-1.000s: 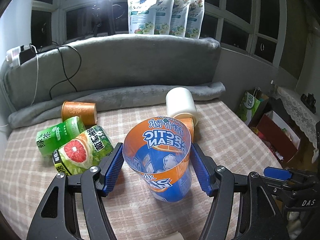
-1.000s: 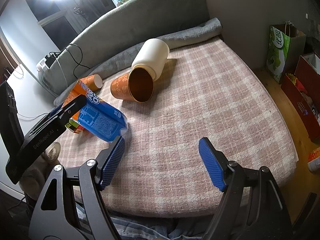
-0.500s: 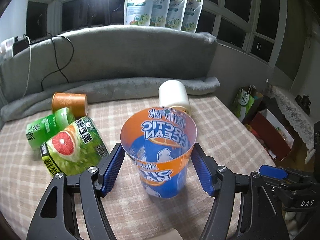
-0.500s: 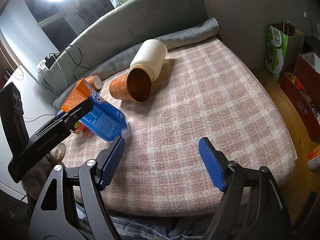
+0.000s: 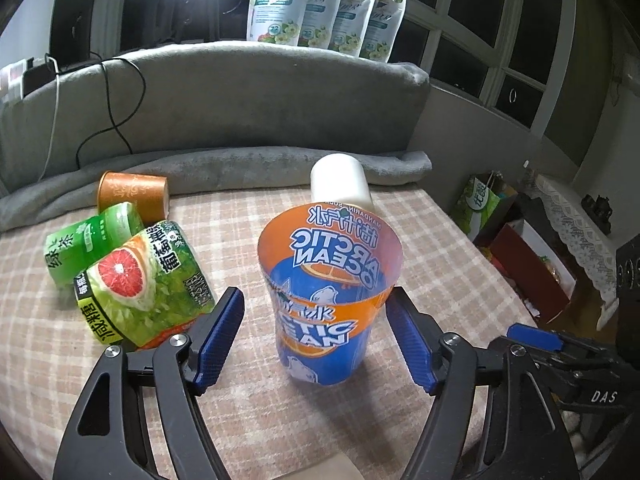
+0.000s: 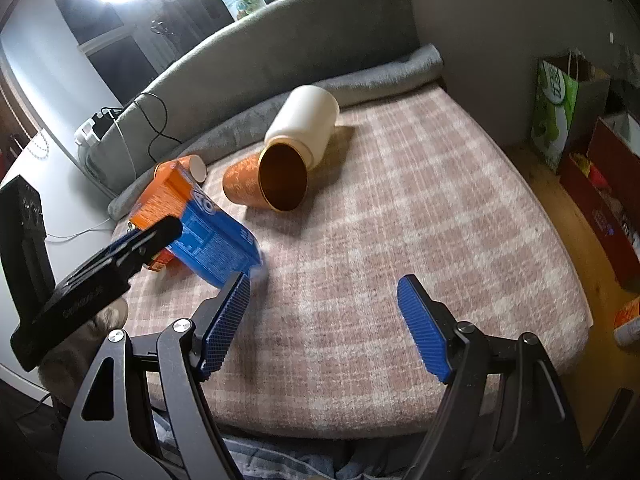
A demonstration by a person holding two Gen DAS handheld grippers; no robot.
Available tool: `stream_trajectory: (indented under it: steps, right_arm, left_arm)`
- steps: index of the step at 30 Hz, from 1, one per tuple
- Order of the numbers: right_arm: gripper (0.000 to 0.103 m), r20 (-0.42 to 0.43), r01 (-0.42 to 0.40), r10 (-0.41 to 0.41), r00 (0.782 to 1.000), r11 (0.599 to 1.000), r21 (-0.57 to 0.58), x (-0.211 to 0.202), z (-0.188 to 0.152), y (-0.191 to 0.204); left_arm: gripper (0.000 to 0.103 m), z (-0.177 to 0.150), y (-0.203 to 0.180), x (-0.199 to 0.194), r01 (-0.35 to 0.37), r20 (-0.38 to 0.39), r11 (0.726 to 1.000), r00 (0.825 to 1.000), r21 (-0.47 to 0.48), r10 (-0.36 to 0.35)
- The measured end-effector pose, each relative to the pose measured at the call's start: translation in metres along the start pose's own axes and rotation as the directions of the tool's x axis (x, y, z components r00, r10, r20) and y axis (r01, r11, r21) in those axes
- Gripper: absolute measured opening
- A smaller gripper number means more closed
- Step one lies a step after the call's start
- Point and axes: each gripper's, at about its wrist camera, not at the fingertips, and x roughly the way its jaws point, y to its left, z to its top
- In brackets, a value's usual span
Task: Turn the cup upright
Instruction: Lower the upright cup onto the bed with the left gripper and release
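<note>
An orange-and-blue "Arctic Ocean" cup (image 5: 326, 300) stands upright, mouth up, on the plaid cloth (image 5: 432, 248). My left gripper (image 5: 316, 332) is open around it, with a clear gap at the left pad and the right pad (image 5: 408, 340) close to the rim. The cup also shows in the right wrist view (image 6: 208, 236), with the left gripper's black body in front of it. My right gripper (image 6: 324, 320) is open and empty over bare cloth near the front edge.
A white cup (image 6: 304, 120) and an orange cup (image 6: 268, 182) lie on their sides behind. Two green cups (image 5: 140, 284) and another orange cup (image 5: 134, 198) lie at the left. A grey cushion (image 5: 240, 92) backs the surface; its right edge drops to the floor.
The left gripper's jaws have opened off the cup and drawn back a little. The cup now stands upright on the cloth. The right gripper has barely moved.
</note>
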Motion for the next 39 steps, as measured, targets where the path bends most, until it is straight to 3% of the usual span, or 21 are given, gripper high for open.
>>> stream_trajectory:
  steps: [9, 13, 18, 21, 27, 29, 32, 39]
  right_arm:
    - [0.079, 0.078, 0.03, -0.023, 0.997, 0.996, -0.089, -0.008, 0.006, 0.026]
    - [0.079, 0.131, 0.055, -0.037, 0.991, 0.989, -0.135, -0.015, 0.007, 0.04]
    - [0.09, 0.209, 0.081, -0.044, 0.977, 0.981, -0.174, -0.022, 0.008, 0.055]
    - [0.09, 0.246, 0.099, -0.049, 0.968, 0.976, -0.193, -0.026, 0.008, 0.062]
    - [0.102, 0.316, 0.127, -0.057, 0.947, 0.971, -0.204, -0.031, 0.007, 0.07]
    - [0.103, 0.34, 0.142, -0.067, 0.938, 0.969, -0.202, -0.034, 0.006, 0.071]
    - [0.103, 0.368, 0.176, -0.091, 0.925, 0.963, -0.204, -0.035, 0.006, 0.072]
    - [0.103, 0.423, 0.231, -0.126, 0.897, 0.951, -0.205, -0.039, 0.006, 0.075]
  left_arm:
    - [0.074, -0.011, 0.014, -0.023, 0.03, -0.007, 0.999, 1.0, -0.03, -0.031]
    - [0.074, -0.013, 0.024, -0.036, 0.016, 0.007, 0.999, 1.0, -0.047, -0.016]
    - [0.074, -0.012, 0.034, -0.054, -0.014, 0.05, 0.998, 0.999, -0.066, 0.018]
    - [0.074, -0.012, 0.039, -0.065, -0.041, 0.082, 0.997, 0.996, -0.069, 0.047]
    - [0.075, -0.013, 0.043, -0.087, -0.121, 0.17, 0.991, 0.977, -0.061, 0.13]
    - [0.083, -0.014, 0.045, -0.097, -0.161, 0.212, 0.985, 0.962, -0.056, 0.169]
    - [0.083, -0.016, 0.046, -0.108, -0.204, 0.261, 0.977, 0.942, -0.054, 0.211]
    - [0.086, -0.018, 0.051, -0.115, -0.221, 0.278, 0.972, 0.932, -0.074, 0.233]
